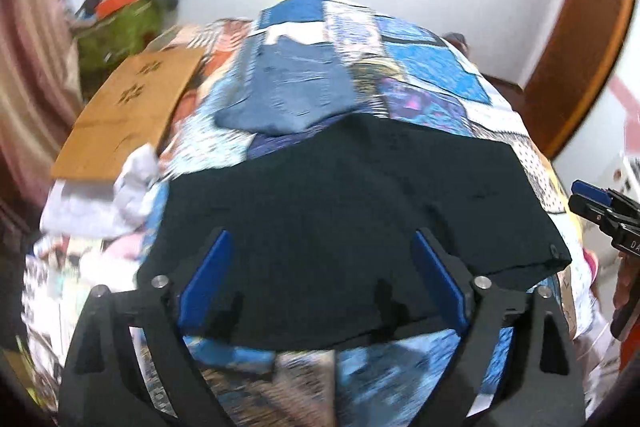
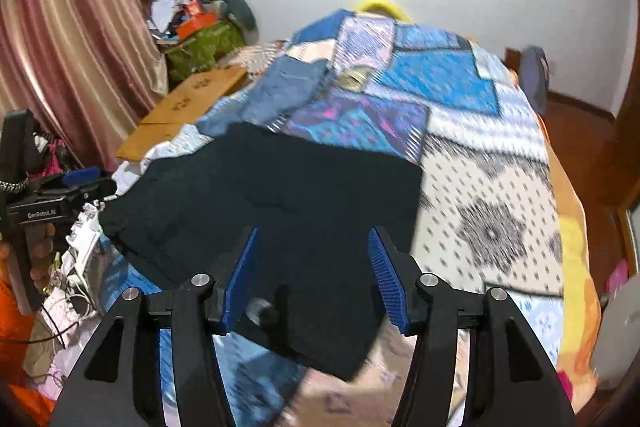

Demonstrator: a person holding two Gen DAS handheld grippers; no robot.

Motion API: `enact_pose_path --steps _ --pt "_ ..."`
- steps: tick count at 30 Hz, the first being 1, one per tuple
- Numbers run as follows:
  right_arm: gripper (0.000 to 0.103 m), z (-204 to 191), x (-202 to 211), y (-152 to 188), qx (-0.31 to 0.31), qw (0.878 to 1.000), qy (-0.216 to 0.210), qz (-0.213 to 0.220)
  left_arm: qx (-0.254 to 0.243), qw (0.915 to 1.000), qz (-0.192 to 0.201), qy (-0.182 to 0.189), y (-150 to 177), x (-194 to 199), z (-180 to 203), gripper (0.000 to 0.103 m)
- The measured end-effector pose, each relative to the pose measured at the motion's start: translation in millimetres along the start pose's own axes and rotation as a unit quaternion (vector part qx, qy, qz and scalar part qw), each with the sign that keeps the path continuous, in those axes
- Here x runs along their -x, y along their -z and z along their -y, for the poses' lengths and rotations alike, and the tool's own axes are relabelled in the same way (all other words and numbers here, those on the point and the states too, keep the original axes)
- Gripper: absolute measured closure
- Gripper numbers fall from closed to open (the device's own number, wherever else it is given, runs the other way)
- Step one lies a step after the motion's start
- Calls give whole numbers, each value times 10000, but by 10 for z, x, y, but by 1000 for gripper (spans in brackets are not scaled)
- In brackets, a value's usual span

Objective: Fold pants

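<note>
Left wrist view, left to right. A cardboard sheet (image 1: 128,111) lies at the upper left on the patchwork bedspread (image 1: 432,75), with pale crumpled laundry (image 1: 100,199) below it. The black pants (image 1: 340,207) fill the centre of the frame, lying flat and apparently already doubled; folded blue jeans (image 1: 288,95) lie just beyond them. The left gripper (image 1: 320,267) hangs over the near edge of the pants, jaws wide, holding nothing. The right gripper (image 1: 592,203) shows at the right edge.

Right wrist view: the left gripper (image 2: 84,179) appears at centre left, and the pants (image 2: 280,211) lie centre frame. The right gripper (image 2: 314,263) stands wide apart over the near right corner, empty.

Assessment: the next fold looks due. Each set of jaws should drop onto a near corner, pinch all layers together, lift level, and carry evenly toward the far edge to avoid skew.
</note>
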State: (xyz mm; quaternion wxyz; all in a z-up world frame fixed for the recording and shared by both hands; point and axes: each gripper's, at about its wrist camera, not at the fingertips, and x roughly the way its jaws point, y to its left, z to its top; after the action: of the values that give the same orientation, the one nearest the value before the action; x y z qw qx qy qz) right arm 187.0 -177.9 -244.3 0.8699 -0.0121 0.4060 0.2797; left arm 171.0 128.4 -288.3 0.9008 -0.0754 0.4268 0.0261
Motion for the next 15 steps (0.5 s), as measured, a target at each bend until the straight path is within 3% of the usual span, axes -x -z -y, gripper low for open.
enact_pose_path --steps 4,9,15 --pt "50 -234 -166 -78 125 9998 -136 9 685 9973 -255 107 176 -2 -531 11" --pt "50 -498 -489 -27 302 9988 -264 -288 1261 9898 -639 198 506 -163 -919 11" --pt "50 -650 -832 157 589 9951 -142 -782 1830 9739 -990 905 796 -378 -1083 11"
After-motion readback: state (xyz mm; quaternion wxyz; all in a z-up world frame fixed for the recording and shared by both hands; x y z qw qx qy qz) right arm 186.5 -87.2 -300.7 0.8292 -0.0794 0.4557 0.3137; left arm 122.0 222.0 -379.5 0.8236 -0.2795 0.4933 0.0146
